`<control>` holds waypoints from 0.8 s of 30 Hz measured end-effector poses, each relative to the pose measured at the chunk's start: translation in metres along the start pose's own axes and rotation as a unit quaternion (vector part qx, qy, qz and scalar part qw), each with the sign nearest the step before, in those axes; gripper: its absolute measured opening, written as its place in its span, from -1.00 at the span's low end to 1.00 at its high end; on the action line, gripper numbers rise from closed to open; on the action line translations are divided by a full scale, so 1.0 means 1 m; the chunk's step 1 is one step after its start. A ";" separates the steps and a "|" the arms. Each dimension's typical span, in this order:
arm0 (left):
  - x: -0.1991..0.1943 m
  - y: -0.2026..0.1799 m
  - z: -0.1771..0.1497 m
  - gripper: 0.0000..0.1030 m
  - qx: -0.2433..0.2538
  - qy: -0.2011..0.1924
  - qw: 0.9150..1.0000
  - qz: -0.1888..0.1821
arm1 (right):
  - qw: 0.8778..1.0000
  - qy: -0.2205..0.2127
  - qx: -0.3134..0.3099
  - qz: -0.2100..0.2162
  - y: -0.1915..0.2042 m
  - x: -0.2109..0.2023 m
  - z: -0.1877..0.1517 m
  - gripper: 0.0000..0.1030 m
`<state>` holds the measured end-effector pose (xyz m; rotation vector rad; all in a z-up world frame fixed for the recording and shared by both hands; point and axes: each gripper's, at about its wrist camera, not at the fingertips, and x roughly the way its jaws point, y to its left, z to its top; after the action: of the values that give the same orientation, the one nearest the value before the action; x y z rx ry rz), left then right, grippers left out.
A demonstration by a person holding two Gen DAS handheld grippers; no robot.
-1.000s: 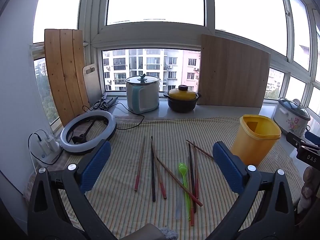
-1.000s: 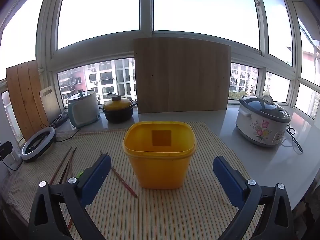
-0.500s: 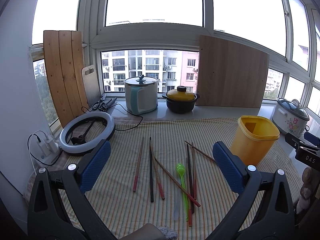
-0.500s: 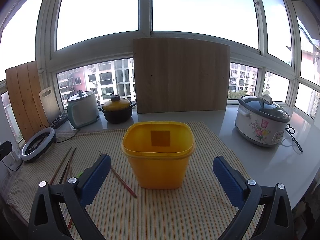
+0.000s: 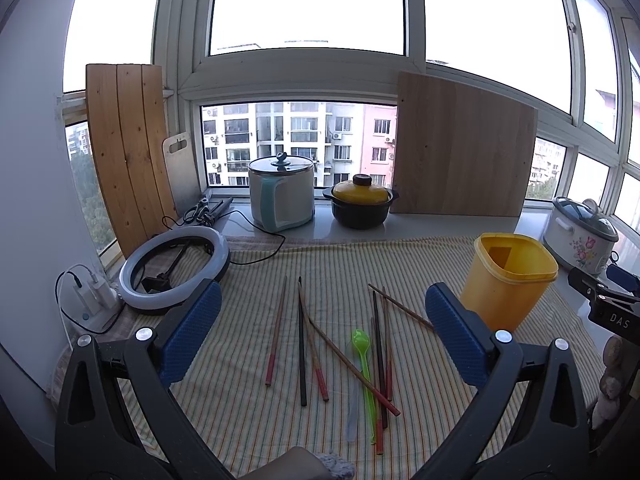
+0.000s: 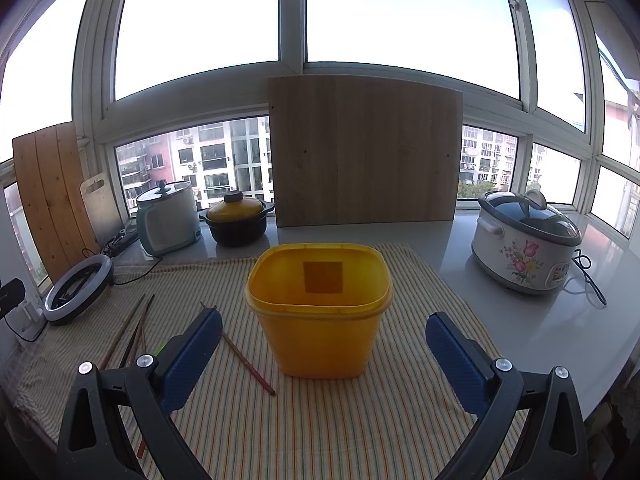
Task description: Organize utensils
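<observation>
Left gripper (image 5: 322,330) hovers above the striped cloth (image 5: 420,264), blue-padded fingers (image 5: 192,336) spread wide, nothing between them. Right gripper (image 6: 323,354) likewise wide open and empty, aimed at the yellow square-mouthed plastic tub (image 6: 320,308), which stands upright on the cloth and looks empty inside.

Utensils all loose on the cloth, left of the tub: a scatter of thin wooden chopsticks (image 5: 302,344), some dark, some red-tipped, several crossing each other, plus a bright green plastic spoon (image 5: 362,350) lying among them and a pale translucent utensil (image 5: 353,416) beside it, type unclear. One chopstick (image 6: 240,354) runs toward the tub's base; touching or not, cannot tell.

Judgement: sorting not started, nothing in the tub yet.

Risks from here:
- sticks overlap, so closing on one likely drags or flips its neighbours
- thin round sticks lying flat on soft cloth; pads may pinch fabric and bunch it, or the stick rolls out
- a stick held off-centre tips and may miss the mouth
- the tub looks light; a long stick striking the rim, or the right gripper nudging it, could topple it
- white ring light (image 5: 174,270) with cable sits near the left side, snag risk on a wide swing
</observation>
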<state>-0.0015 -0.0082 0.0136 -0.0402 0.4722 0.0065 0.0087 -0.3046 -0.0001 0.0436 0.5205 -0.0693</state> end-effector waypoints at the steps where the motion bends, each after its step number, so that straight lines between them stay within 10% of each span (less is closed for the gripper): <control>1: 0.000 0.000 0.000 1.00 0.000 0.000 1.000 0.000 | 1.000 0.000 0.000 0.000 0.000 0.000 0.000 1.00; 24: 0.000 -0.001 -0.002 1.00 0.000 -0.001 1.000 0.000 | 1.000 0.003 -0.003 0.006 0.003 0.000 -0.001 1.00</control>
<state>-0.0027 -0.0094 0.0123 -0.0407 0.4704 0.0069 0.0089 -0.3016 -0.0010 0.0412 0.5265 -0.0557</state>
